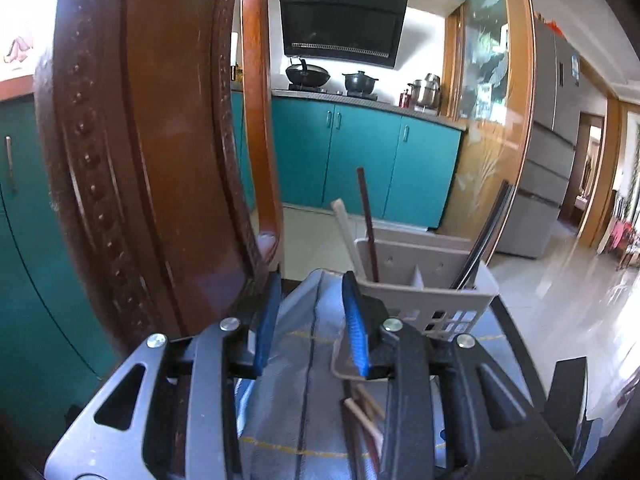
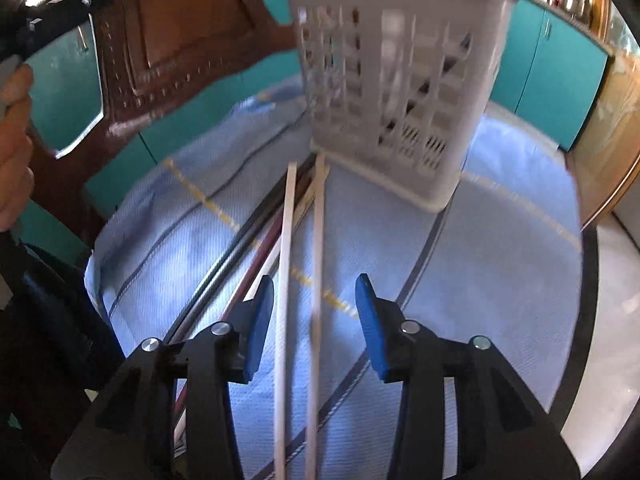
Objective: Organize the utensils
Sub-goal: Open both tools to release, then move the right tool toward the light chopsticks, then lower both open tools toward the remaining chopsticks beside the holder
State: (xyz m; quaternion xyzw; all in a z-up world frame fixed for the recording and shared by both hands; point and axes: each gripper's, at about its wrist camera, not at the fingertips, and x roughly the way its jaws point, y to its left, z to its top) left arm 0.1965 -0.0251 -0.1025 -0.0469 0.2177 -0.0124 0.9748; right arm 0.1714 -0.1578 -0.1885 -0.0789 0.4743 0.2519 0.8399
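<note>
While my right gripper [image 2: 315, 308] hovers low over the blue cloth [image 2: 460, 280], its blue fingers stand apart with nothing clamped. Two pale chopsticks [image 2: 286, 240] run forward between them, lying on the cloth and reaching toward the foot of the white basket [image 2: 400, 80] straight ahead. Just left of that pair lie more sticks, dark and reddish [image 2: 256, 252]; they overlap and blur, so I cannot count them. The basket stands on the cloth beyond the chopstick tips, its slotted wall facing me.

My left gripper [image 1: 310, 316] is also spread wide and holds nothing. It hangs above the same cloth, with the basket just ahead and to its right. Only this view looks over the rim: a partition splits the basket, one pale chopstick [image 1: 346, 236] and one reddish-brown one [image 1: 368, 220] lean in the nearer-left cell, and dark sticks [image 1: 486, 232] lean in the right cell; I count at least one there. Under my right finger a few stick ends [image 1: 364, 408] show on the cloth.

A carved wooden chair back [image 1: 152, 160] rises close on my left. Only the left view shows the teal cabinets [image 1: 360, 152], two black pots [image 1: 308, 74] on the stove, and the range hood [image 1: 342, 26].
</note>
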